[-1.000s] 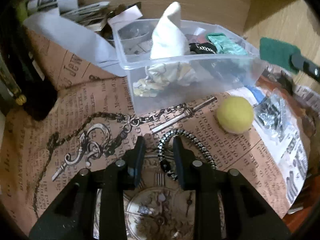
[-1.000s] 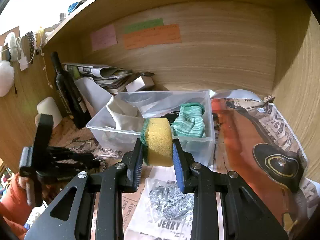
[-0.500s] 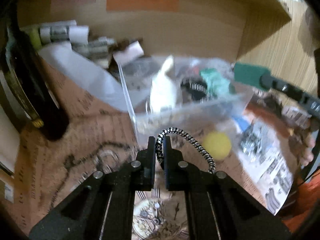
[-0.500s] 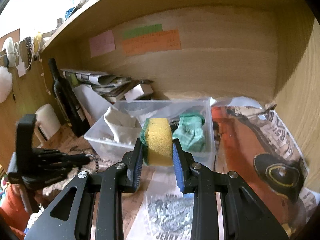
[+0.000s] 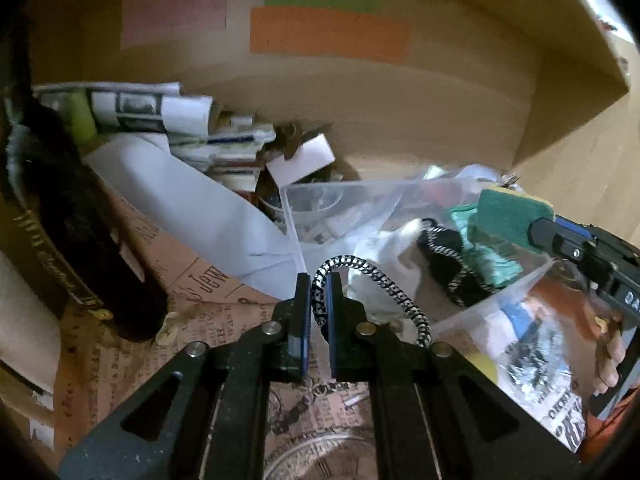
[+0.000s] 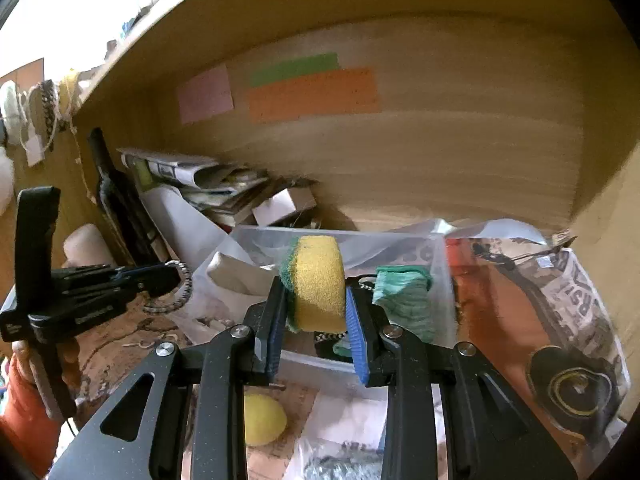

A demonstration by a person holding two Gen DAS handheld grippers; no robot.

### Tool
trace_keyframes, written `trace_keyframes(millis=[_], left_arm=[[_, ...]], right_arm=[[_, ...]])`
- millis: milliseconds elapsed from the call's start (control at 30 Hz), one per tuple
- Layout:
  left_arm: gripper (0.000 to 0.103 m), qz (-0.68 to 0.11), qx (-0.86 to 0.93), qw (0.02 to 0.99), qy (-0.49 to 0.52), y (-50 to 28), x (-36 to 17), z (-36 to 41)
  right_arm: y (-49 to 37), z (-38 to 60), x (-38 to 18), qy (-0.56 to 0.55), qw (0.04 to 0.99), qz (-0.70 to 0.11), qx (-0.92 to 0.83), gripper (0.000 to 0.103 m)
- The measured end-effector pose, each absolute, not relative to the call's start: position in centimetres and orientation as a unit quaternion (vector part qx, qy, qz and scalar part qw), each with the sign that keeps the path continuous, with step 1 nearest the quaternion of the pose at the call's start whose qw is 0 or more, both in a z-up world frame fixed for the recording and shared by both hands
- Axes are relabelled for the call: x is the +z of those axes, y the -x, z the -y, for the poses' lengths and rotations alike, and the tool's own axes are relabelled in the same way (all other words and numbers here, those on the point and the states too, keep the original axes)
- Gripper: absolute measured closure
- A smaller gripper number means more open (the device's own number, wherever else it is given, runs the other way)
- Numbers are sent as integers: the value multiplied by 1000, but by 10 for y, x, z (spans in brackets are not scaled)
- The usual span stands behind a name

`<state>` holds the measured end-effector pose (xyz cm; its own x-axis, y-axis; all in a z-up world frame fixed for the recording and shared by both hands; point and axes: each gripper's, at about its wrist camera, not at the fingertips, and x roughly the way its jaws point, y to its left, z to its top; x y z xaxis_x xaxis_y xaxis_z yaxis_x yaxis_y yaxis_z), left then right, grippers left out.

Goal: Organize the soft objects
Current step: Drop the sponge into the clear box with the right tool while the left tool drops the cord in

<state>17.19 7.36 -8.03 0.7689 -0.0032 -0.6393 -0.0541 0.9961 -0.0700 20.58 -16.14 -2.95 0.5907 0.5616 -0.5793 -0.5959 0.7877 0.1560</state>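
Note:
My left gripper (image 5: 319, 286) is shut on a black-and-white braided loop (image 5: 376, 286) and holds it at the near wall of the clear plastic bin (image 5: 480, 312). It also shows in the right wrist view (image 6: 176, 276) with the loop (image 6: 178, 300) hanging from it. My right gripper (image 6: 316, 300) is shut on a yellow sponge with a green scouring side (image 6: 318, 280), held over the bin (image 6: 400, 248). The sponge shows in the left wrist view (image 5: 512, 216) too. In the bin lie a white cloth (image 6: 236, 276), a green cloth (image 6: 404, 296) and a black pouch (image 5: 444, 264).
A yellow ball (image 6: 262, 420) lies on the newspaper-print mat (image 5: 192, 320) in front of the bin. A dark bottle (image 5: 68, 248) stands at the left. Stacked newspapers (image 5: 160, 112) and a white sheet (image 5: 200, 216) lie behind. A plastic bag (image 5: 536, 356) lies at the right.
My left gripper closed on the braided loop on the mat and lifted it up to the bin's near wall. My right gripper carried the sponge forward over the bin.

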Motion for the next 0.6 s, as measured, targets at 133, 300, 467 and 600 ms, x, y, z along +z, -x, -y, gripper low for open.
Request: trace_keyframes(millis=[133,300,467,600], left_arm=[[97,-341,21,939,37,-184,-85,-73],[97,-342,13,939,39,-190,-84,-70],[86,-343,13,939,28,-189,-84,-66],[63,-341,9,940,30,-183,-81,-64]], right_arm=[[-216,145,-43,45,879,-339,332,77],[-230,131,-68,62,864,-375,330,77],[-233,130,-78,75,859,-394,318,74],[-229,133,-74,78,865,-386,313,48]])
